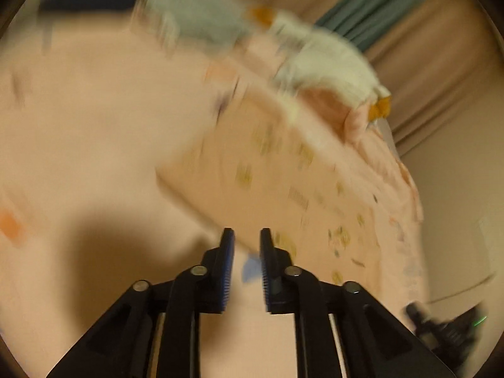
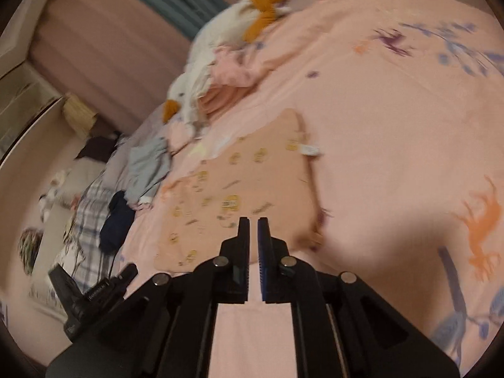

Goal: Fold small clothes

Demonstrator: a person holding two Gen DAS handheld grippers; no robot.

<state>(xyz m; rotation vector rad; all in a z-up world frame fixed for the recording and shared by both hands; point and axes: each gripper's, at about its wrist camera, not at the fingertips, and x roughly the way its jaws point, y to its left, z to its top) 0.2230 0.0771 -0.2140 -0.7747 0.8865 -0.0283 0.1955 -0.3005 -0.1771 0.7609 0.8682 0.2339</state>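
Note:
A small peach garment with yellow prints [image 2: 245, 182] lies flat on the pink bedsheet [image 2: 393, 126]. It also shows in the blurred left wrist view [image 1: 283, 182]. My right gripper [image 2: 253, 220] hovers over its near edge, jaws almost closed with a thin gap, holding nothing. My left gripper [image 1: 246, 231] is open a little, empty, above the garment's near corner. The left gripper's body shows at the lower left of the right wrist view [image 2: 91, 296].
A white plush goose [image 2: 217, 34] lies at the bed's far side beside crumpled pink cloth [image 2: 233, 69]. A grey-blue garment [image 2: 148, 167], a dark navy one [image 2: 116, 220] and plaid fabric [image 2: 88, 211] sit at the left bed edge. Curtains [image 2: 104, 47] hang behind.

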